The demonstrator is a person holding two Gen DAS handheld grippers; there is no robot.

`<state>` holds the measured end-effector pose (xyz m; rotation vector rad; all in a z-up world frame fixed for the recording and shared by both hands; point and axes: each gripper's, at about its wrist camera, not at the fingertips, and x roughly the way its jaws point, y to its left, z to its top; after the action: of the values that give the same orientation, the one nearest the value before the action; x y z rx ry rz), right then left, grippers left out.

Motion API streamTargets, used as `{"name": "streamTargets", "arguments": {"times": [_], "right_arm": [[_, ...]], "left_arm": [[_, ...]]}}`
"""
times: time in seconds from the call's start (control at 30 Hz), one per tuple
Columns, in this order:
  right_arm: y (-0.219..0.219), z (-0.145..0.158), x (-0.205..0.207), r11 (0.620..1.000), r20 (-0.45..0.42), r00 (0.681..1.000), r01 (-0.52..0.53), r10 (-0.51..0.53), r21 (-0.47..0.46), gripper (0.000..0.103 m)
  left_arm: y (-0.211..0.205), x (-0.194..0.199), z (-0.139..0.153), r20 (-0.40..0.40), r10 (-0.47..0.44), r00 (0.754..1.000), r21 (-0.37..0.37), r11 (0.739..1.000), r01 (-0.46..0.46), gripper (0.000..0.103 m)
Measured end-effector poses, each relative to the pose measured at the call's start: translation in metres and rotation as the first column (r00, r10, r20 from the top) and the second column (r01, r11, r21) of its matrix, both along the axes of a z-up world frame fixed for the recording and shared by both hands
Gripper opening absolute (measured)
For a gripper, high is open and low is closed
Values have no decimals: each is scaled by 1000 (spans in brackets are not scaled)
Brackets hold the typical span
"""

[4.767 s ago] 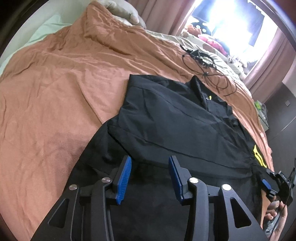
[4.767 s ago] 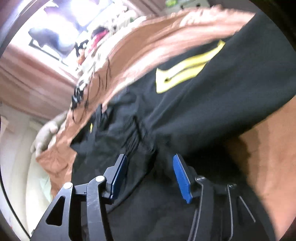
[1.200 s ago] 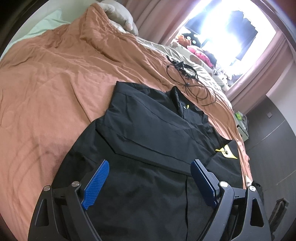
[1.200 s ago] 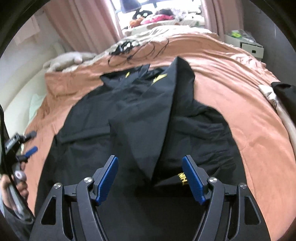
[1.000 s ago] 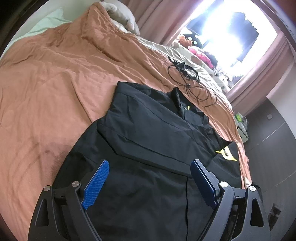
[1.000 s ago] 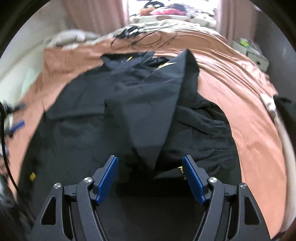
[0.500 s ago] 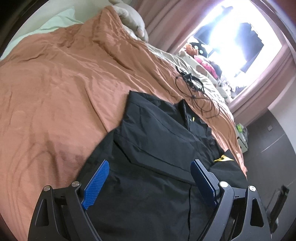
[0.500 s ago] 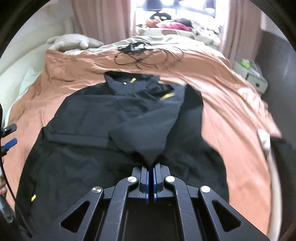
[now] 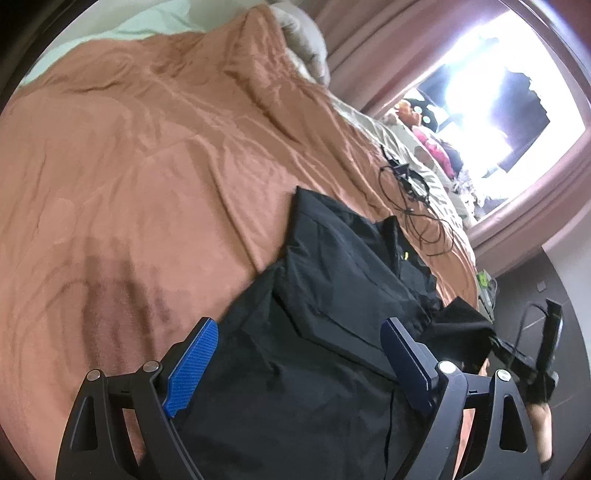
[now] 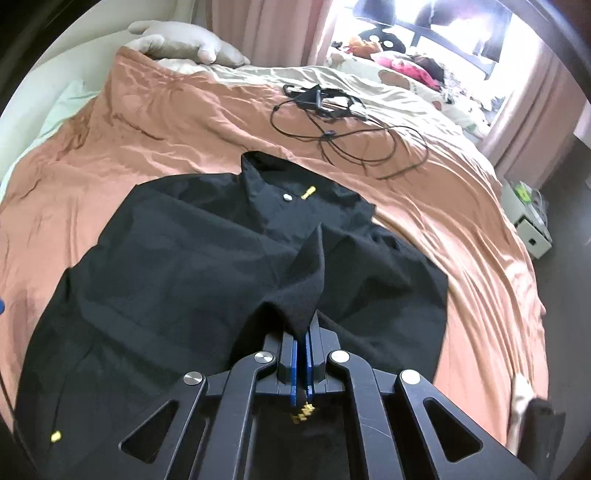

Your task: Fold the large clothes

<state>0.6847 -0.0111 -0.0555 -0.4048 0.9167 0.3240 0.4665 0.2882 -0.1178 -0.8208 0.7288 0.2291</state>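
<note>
Backlit room, window (image 9: 491, 85) blown out, strong fisheye in both views
Daylight enters from the window (image 10: 436, 22) at the far end; glare washes the curtains (image 9: 373, 48). Bedspread (image 9: 129, 166) evenly lit with soft crease shadows. Black jacket (image 10: 184, 258) underexposed, detail lost. Edges bend and vignette dark; slight softness overall

The jacket (image 10: 177, 266) lies spread on the bed (image 10: 461, 229), collar toward the window (image 10: 443, 22). Beyond the jacket's collar a tangle of cable (image 10: 347, 122) rests on the bed. A pillow (image 10: 184, 44) sits at the bed's far left corner, and a small cabinet (image 10: 532, 229) stands off its right edge.
</note>
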Motion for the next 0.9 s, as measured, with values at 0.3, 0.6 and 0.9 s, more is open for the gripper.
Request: {"name": "streamTargets", "arguments": {"times": [0.3,0.6,0.9], "right_arm": [[29,7,43,992,53,998,18,-25,125,76],[-28,24,45,983,100,993,38,-56,179,76],[-86,-10,13,997,83,997,-15,9,77,81]], "left_arm": [[11,10,-16,-60,45,997,-6,999,-45,90],[-3,22,-21,-81,15,997,14,1000,-14,90],[-21,29,-19,-89,-10,996,49,999,15,90]]}}
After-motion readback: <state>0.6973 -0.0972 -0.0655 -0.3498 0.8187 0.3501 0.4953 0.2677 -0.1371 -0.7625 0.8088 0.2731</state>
